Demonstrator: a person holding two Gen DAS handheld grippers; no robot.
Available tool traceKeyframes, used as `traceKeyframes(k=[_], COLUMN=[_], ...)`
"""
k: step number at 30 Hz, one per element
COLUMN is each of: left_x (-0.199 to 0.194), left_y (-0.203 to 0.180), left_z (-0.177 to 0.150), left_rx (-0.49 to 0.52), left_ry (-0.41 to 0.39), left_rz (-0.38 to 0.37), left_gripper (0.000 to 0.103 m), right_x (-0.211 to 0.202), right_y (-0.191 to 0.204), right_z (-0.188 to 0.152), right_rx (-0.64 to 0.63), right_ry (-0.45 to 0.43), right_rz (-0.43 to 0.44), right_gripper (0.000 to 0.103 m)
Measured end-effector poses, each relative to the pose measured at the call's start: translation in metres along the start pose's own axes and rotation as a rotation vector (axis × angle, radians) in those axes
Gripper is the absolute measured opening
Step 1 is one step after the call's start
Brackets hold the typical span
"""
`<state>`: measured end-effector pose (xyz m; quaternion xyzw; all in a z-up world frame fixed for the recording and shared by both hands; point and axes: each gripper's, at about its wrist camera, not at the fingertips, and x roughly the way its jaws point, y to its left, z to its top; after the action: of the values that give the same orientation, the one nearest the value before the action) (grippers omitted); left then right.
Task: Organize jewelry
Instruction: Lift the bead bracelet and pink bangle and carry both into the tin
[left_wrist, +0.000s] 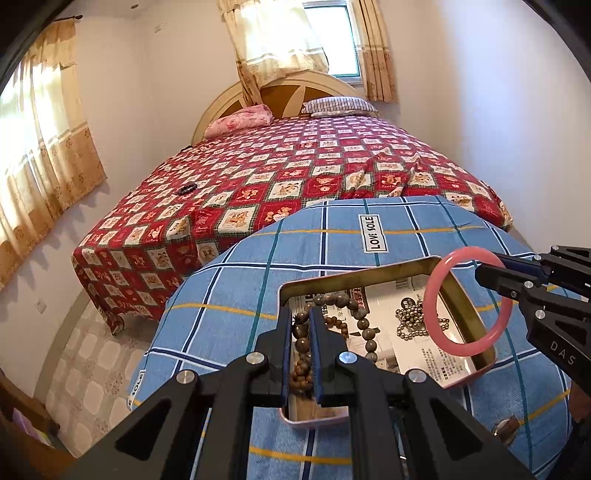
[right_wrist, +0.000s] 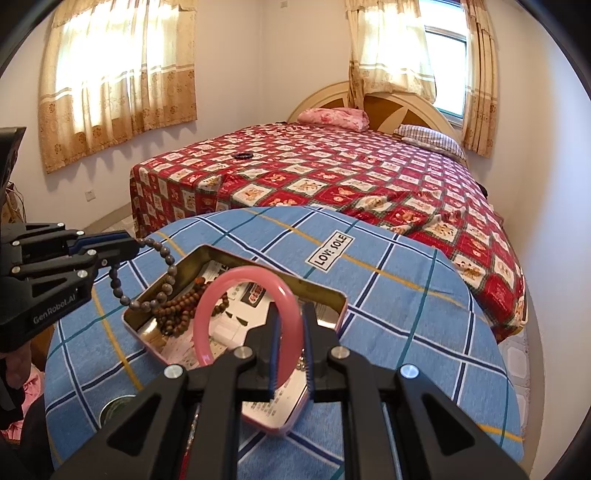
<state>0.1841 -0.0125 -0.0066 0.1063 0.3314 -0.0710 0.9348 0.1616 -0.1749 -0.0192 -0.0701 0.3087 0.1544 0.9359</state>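
Both wrist views look down close over the tin (left_wrist: 476, 360) (right_wrist: 332, 291) toward the bed (left_wrist: 258, 177) (right_wrist: 332, 173).

Sunlit bedroom (left_wrist: 498, 110), quilted bed (left_wrist: 258, 177), curtains (right_wrist: 122, 81)

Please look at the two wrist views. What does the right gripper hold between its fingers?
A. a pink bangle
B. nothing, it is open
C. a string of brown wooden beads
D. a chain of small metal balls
A: in the right wrist view the right gripper is shut on the pink bangle, which stands upright over the open tin.
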Motion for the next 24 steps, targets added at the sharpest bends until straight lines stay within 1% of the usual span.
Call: traceKeyframes(k=[11, 16, 24], left_x=[0.03, 0.048, 0.062], left_y=[-0.004, -0.009, -0.013], left_z=[0.007, 0.004, -0.001], left_rx=[0.016, 0.027, 0.044], left_ry=[0.037, 0.068, 0.095], left_rz=[0.014, 0.019, 0.023], left_gripper=[0.009, 0.009, 0.009], right_x=[0.023, 0.039, 0.056], right_y=[-0.003, -0.006, -0.003], right_z=[0.005, 0.002, -0.003], right_rx=[-0.009, -0.003, -0.025], right_ry=[0.04, 0.078, 0.111], right_rz=[-0.018, -0.026, -0.045], right_gripper=[0.013, 0.013, 0.013])
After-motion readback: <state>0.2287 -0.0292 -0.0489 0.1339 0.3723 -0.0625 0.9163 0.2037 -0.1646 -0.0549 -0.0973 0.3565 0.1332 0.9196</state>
